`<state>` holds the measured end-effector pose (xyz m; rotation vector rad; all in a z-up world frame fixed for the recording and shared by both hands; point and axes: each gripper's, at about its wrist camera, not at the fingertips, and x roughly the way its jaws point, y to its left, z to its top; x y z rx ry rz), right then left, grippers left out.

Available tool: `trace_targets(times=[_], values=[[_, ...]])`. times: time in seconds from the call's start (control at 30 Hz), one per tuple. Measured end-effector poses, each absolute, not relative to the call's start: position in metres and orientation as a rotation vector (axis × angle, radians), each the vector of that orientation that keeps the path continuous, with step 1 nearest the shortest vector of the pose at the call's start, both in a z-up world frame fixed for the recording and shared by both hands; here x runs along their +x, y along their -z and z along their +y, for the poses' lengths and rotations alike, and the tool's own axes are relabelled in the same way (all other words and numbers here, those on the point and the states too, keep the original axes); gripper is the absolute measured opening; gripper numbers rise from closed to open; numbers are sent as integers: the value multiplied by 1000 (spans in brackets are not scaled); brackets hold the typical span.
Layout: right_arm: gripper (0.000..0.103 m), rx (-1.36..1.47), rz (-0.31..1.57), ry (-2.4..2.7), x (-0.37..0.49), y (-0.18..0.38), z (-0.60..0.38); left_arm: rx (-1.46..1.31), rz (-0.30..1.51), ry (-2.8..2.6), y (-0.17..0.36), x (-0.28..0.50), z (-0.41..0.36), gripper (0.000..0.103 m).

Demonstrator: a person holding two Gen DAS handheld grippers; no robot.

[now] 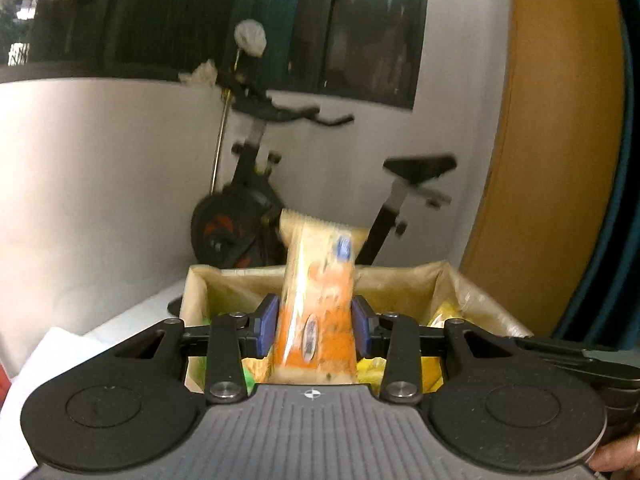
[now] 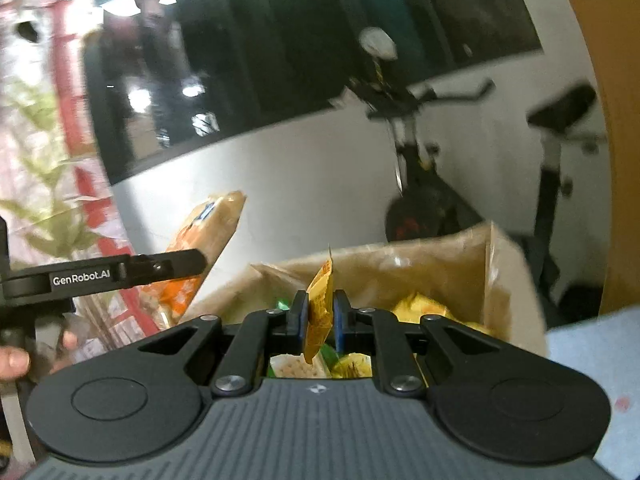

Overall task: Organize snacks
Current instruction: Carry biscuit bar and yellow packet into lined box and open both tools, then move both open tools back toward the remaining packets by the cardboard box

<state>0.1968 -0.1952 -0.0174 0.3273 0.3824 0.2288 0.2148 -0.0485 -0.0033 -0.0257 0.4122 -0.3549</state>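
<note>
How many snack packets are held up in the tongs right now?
2. An orange packet is clamped in the left tongs; a small yellow packet is in the right tongs. More packets lie in the cardboard box, partly hidden.

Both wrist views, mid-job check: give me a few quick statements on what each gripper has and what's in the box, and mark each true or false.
1. The left gripper is clamped on an orange packet. True.
2. The right gripper is empty. False: a small yellow sachet sits between its pads.
3. The cardboard box holds no snacks. False: yellow and green packets lie inside.
4. An exercise bike stands by the white wall behind the box. True.
5. The orange packet lies flat in the box. False: it is held upright above it.
</note>
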Motion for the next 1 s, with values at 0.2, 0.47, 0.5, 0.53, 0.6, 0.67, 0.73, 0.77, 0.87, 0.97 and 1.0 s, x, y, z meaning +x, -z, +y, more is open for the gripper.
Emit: trace_targets(times=[0.2,0.47,0.5,0.53,0.6,0.67,0.73,0.77,0.87,0.97,1.0], values=[[38,290,362,-200,180,25,-206,-45,430,342,16,213,-35,58],[38,163,292,-218,125,23,-208,-43,417,383,21,169,-20,57],[38,128,283,-221,116,23,-206,-51,413,385,22,163,-17,57],[38,97,277,-224,108,25,-204,-64,412,386,25,156,-14,57],[38,48,274,-227,92,30,-200,-119,428,375,29,146,-7,57],[38,41,281,-227,79,36,-200,-193,451,375,37,137,-1,56],[38,93,292,-225,67,44,-203,-239,465,374,46,128,2,56],[38,119,298,-221,62,49,-205,-248,470,368,50,123,2,56],[38,174,318,-206,51,64,-209,-264,500,368,64,118,-1,56],[38,187,353,-204,46,78,-214,-241,551,356,78,122,-9,56],[38,185,366,-203,46,83,-215,-221,565,348,84,124,-13,56]])
